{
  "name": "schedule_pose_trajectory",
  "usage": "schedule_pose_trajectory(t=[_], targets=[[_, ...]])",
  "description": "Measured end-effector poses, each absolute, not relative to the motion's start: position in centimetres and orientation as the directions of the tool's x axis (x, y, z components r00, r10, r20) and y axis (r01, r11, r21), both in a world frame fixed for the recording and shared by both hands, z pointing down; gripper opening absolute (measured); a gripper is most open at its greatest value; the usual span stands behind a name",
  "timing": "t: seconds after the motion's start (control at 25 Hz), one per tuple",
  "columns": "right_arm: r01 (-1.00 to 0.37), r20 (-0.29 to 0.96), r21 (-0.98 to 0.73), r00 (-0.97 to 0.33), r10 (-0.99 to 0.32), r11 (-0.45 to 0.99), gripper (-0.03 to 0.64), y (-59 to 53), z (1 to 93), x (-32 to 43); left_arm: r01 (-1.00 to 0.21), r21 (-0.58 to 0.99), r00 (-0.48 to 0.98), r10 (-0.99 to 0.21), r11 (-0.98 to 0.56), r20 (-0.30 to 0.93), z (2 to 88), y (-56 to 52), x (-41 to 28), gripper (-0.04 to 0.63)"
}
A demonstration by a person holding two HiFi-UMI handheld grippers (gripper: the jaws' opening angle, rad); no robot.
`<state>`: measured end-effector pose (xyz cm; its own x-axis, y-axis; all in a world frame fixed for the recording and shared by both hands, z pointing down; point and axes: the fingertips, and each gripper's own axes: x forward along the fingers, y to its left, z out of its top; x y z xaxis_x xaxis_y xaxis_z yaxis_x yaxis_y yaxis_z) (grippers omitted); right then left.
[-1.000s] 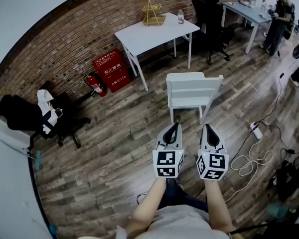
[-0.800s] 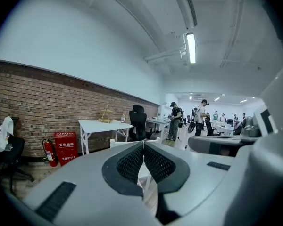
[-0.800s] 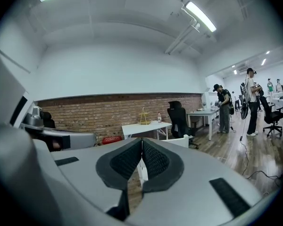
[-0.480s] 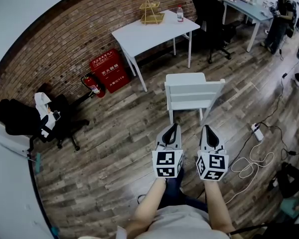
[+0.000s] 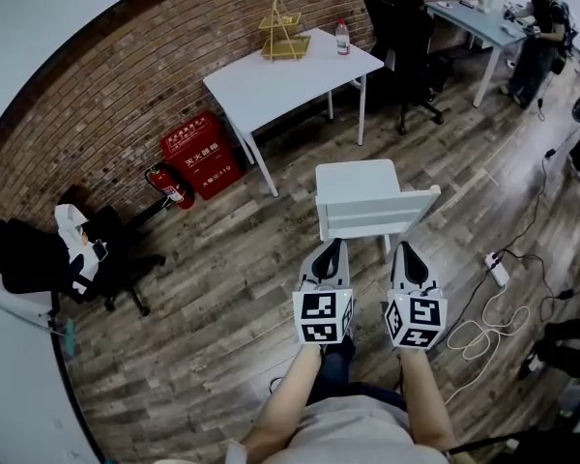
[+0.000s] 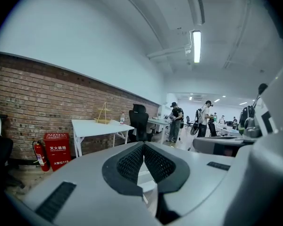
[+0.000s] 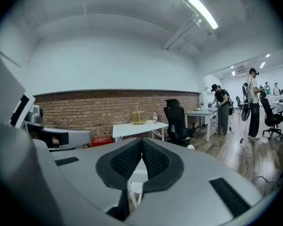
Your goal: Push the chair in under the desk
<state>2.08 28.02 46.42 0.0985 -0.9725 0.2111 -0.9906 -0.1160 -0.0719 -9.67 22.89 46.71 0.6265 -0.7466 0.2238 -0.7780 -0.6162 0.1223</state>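
Item: left claw, right claw: closed, empty. I'd press chair back evenly, squarely toward table, upper centre.

white slatted chair stands upright on floor, apart from white desk.

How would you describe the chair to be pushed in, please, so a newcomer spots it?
Find the brick wall, then the white desk before it. On the floor nearer us stands the chair: the only white one, its neighbours being black office chairs.
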Motion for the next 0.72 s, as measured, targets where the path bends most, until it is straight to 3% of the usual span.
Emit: schedule_pose_trajectory(t=[0.72], targets=[[-0.985,0.271,-0.087,0.120,-0.955,-0.149,0.016,18.6,48.9,4.8,-0.753,0.128,0.650,-0.701,-0.645,0.291,49.3,13.2,-7.0,0.017]])
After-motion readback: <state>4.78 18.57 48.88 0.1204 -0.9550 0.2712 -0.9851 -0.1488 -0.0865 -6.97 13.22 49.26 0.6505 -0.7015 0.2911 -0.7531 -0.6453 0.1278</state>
